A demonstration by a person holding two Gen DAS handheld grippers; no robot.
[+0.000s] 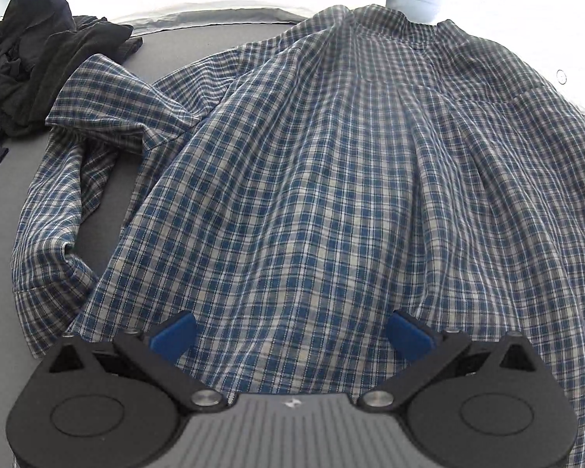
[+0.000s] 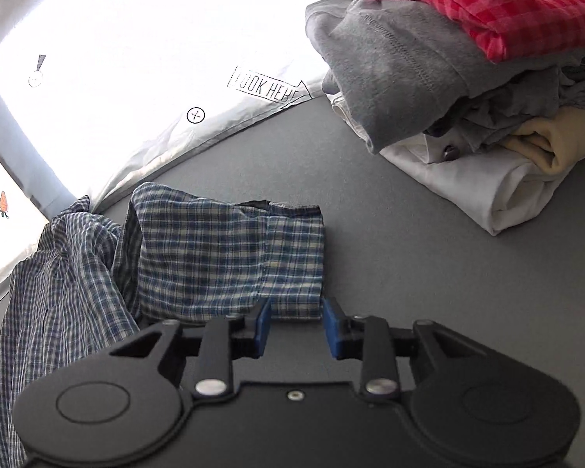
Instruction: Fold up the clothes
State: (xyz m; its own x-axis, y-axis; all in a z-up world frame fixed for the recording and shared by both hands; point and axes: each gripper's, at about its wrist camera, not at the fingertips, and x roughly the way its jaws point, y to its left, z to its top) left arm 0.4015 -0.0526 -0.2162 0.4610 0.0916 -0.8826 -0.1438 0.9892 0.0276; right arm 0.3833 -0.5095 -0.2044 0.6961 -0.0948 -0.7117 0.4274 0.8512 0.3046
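One plaid shirt (image 1: 312, 179); left gripper (image 1: 291, 335) wide open, right gripper (image 2: 296, 325) part-closed (nothing clamped).

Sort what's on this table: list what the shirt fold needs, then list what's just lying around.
In the job:
- blue plaid shirt
- its sleeve cuff
- left gripper
- right gripper

Lying about:
- dark clothes heap
- stack of folded clothes

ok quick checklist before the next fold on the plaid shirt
1. Plaid shirt spread on the table: ok, some wrinkles.
2. Left gripper open over the shirt body: ok.
3. Right gripper on the cuff: cannot tell; cloth edge sits between half-closed jaws.
4. Left sleeve flat: not ok, bunched.
5. Folded stack clear of the sleeve: ok.
6. Dark pile clear of the shirt: cannot tell, very close.
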